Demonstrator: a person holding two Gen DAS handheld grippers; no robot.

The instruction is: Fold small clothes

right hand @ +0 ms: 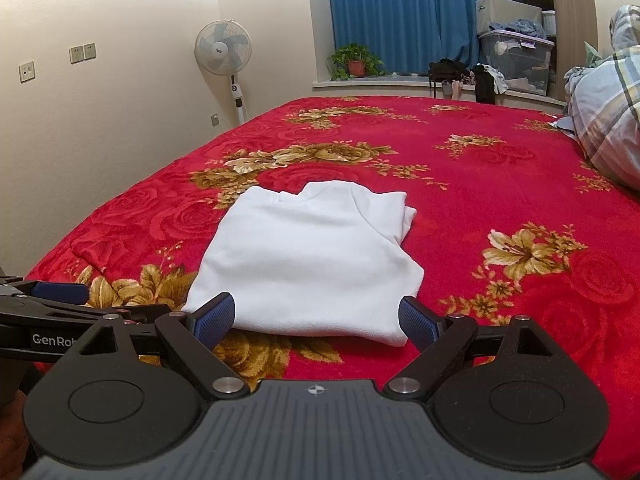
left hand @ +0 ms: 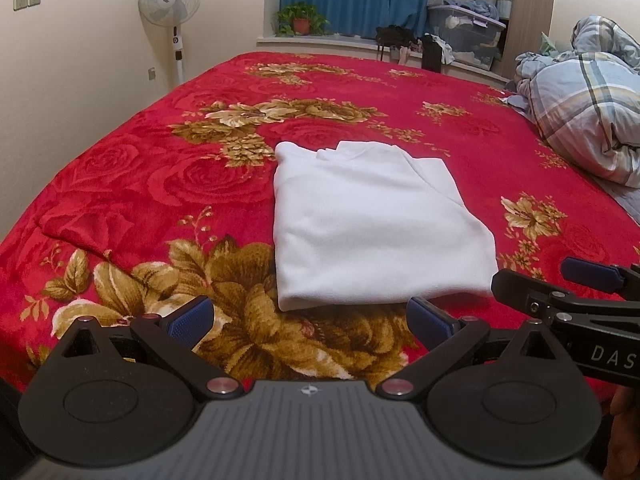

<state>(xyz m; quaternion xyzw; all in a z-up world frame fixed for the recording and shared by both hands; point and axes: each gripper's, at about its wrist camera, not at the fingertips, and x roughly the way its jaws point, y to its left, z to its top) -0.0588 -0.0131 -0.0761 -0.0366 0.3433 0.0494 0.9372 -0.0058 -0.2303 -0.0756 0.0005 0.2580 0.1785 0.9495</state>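
Left gripper (left hand: 312,318) spread, empty, short of the near edge. Folded white garment (left hand: 372,220) flat on red blanket (left hand: 120,184) — long axis running away, dead ahead. Right gripper (right hand: 316,318) spread, straddling that edge — likely nearer.

Left gripper (left hand: 310,318): matte black linkage arms on two round black discs, silver pivot screws, ribbed grey housing bearing a small compass-like emblem, blue textured finger pads (left hand: 188,320). Right gripper (right hand: 314,318): identical build; white lettering "GenRob" and "DAS" marks each gripper's side where it shows in the other's view.
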